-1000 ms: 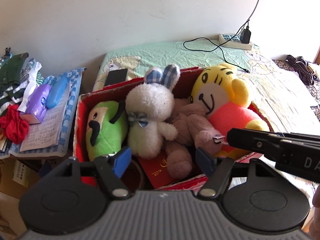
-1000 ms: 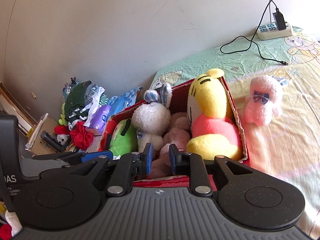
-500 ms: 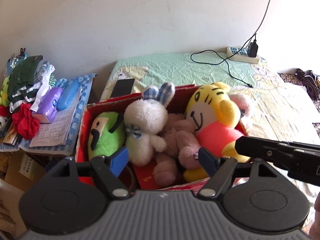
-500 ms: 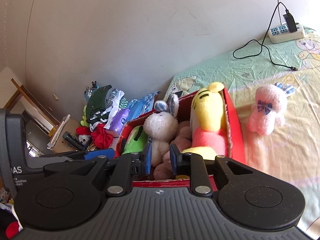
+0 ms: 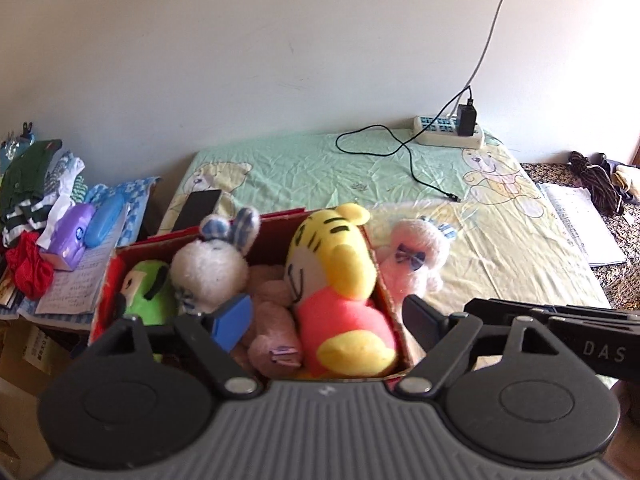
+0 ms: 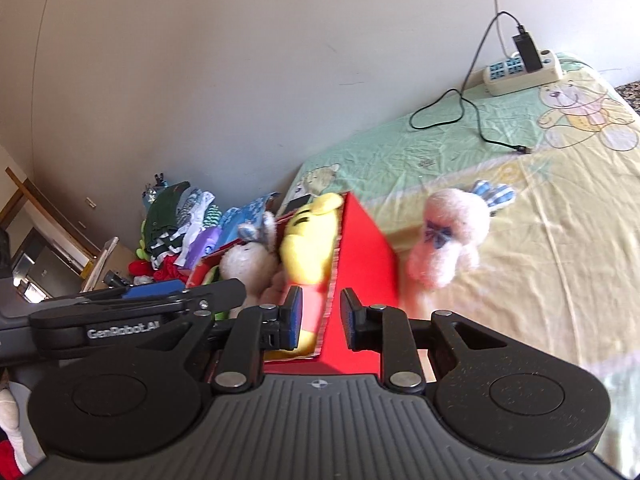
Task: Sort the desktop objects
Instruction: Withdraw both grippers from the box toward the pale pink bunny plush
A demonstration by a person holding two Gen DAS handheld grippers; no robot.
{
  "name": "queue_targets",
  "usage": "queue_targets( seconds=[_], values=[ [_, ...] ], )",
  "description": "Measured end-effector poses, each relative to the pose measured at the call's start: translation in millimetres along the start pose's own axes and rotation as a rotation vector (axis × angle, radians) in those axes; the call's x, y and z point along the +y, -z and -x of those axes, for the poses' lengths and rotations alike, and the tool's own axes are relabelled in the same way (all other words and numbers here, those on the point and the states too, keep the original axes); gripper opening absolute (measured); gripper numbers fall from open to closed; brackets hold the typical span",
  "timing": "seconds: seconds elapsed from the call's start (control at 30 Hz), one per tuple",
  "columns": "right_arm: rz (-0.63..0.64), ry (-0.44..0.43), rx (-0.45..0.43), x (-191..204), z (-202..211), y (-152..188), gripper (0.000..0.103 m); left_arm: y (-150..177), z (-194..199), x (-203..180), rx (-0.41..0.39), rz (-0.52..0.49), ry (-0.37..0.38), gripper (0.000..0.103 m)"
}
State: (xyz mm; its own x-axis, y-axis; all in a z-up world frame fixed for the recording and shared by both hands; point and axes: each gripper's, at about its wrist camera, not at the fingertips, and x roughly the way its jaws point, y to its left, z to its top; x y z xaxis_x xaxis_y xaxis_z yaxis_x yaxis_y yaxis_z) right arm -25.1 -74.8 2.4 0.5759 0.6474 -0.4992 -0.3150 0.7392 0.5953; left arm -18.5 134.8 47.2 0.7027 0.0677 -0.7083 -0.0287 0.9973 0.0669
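Observation:
A red cardboard box (image 5: pixel 276 240) on the bed holds a green plush (image 5: pixel 148 292), a white rabbit (image 5: pixel 212 268), a brown plush (image 5: pixel 272 312) and a yellow tiger (image 5: pixel 332 272). A pink rabbit (image 5: pixel 412 256) lies on the sheet just outside the box's right wall. My left gripper (image 5: pixel 326 320) hangs wide open above the box's near end, holding nothing. My right gripper (image 6: pixel 322 316) hovers over the box's right wall (image 6: pixel 360 280), its fingers a narrow gap apart and empty. The pink rabbit (image 6: pixel 448 240) lies ahead to its right.
A power strip (image 5: pixel 448 132) with a black cable sits at the bed's far edge by the wall. A dark phone (image 5: pixel 200 210) lies behind the box. Left of the bed are a purple tissue pack (image 5: pixel 70 240), notebooks and piled clothes (image 5: pixel 28 184). Papers (image 5: pixel 580 228) lie at right.
Both grippers have pulled back and up from the box. The right one has swung right, from over the brown plush to over the box's right wall. Finger gaps look unchanged.

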Motion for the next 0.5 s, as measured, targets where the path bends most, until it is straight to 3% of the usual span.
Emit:
queue_targets(
  seconds=[0.5],
  values=[
    [-0.093, 0.041, 0.079, -103, -2, -21, 0.025, 12, -27, -86, -0.042, -0.082, 0.235, 0.083]
  ],
)
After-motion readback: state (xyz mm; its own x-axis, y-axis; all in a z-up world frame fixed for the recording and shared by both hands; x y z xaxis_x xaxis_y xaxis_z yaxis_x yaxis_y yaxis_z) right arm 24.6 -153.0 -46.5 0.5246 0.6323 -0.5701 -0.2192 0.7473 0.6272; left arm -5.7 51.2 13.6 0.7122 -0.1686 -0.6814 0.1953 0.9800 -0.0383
